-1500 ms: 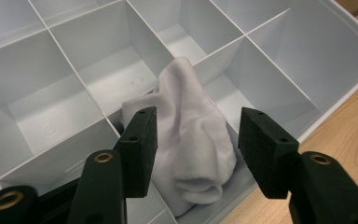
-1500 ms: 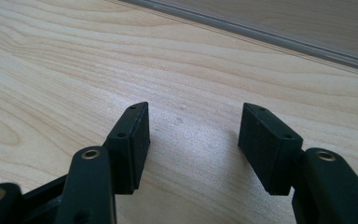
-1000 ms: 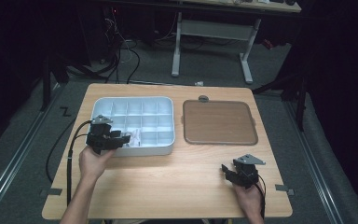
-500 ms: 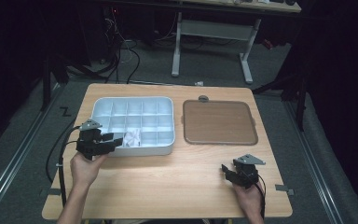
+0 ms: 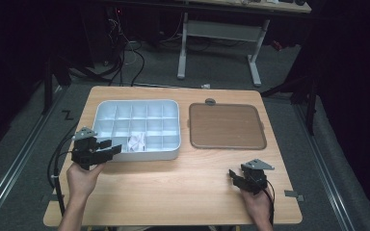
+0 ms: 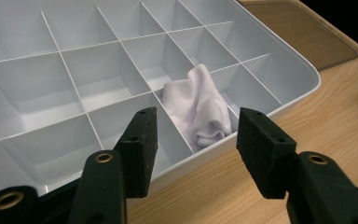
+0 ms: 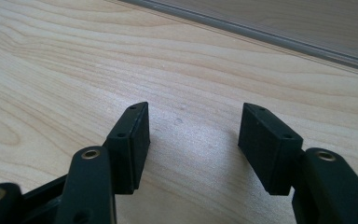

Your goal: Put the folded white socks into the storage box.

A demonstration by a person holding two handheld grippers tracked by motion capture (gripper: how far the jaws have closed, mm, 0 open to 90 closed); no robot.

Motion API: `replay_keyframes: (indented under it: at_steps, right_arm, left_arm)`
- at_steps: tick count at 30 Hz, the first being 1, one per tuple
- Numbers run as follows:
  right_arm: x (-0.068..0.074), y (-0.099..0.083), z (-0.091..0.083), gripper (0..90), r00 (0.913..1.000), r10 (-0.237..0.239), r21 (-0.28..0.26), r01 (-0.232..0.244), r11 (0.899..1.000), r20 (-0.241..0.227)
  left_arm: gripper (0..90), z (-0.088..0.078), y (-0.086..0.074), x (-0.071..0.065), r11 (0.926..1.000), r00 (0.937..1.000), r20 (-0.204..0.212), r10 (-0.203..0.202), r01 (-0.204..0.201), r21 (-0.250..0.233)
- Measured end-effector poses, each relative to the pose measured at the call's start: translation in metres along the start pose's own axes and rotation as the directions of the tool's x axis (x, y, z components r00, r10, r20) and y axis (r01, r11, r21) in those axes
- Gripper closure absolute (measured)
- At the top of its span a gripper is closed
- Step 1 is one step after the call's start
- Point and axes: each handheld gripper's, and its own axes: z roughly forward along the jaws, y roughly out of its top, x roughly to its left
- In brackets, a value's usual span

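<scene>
Evidently a soft white cloth (image 6: 198, 105) is lying crumpled in a near-row compartment of the white divided tray (image 5: 176, 153).
Looking light and limp, it is likely best pinched at its raised fold; left gripper (image 6: 196, 140) and right gripper (image 7: 193, 140) are both gaping empty.

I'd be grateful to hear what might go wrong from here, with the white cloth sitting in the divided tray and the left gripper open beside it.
1. The white cloth is bunched up and stands above the thin dividers of the tray, so part may flop into a neighbouring compartment.
2. The left gripper, jaws open and empty, sits close to the tray's near rim; a careless move could knock the light tray.
3. The right gripper rests open low over the table, far from helping.
</scene>
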Motion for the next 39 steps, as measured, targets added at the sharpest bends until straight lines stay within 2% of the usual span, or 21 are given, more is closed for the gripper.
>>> replay_keyframes:
  at_steps: [12, 18, 26, 39]
  right_arm:
    - [0.0, 0.0, 0.0, 43.7, 1.0, 0.0, 0.0, 0.0, 1.0, 0.0]
    - [0.0, 0.0, 0.0, 43.7, 1.0, 0.001, 0.0, -0.001, 1.0, 0.0]
    - [0.0, 0.0, 0.0, 43.6, 1.0, 0.001, 0.0, -0.001, 1.0, 0.0]
    - [0.0, 0.0, 0.0, 43.6, 1.0, 0.0, 0.0, 0.0, 1.0, 0.0]
  left_arm:
    - [48.4, -0.012, -0.004, 0.002, 0.9999, 1.0, -0.001, -0.005, 0.005, -0.01]
    - [47.8, -0.017, -0.007, 0.004, 0.9993, 0.9994, 0.009, -0.034, 0.034, -0.017]
    - [47.5, -0.021, -0.012, 0.005, 0.9989, 0.999, 0.014, -0.041, 0.042, -0.021]
    - [46.2, -0.021, -0.027, 0.001, 0.9999, 1.0, 0.001, -0.01, 0.01, -0.003]
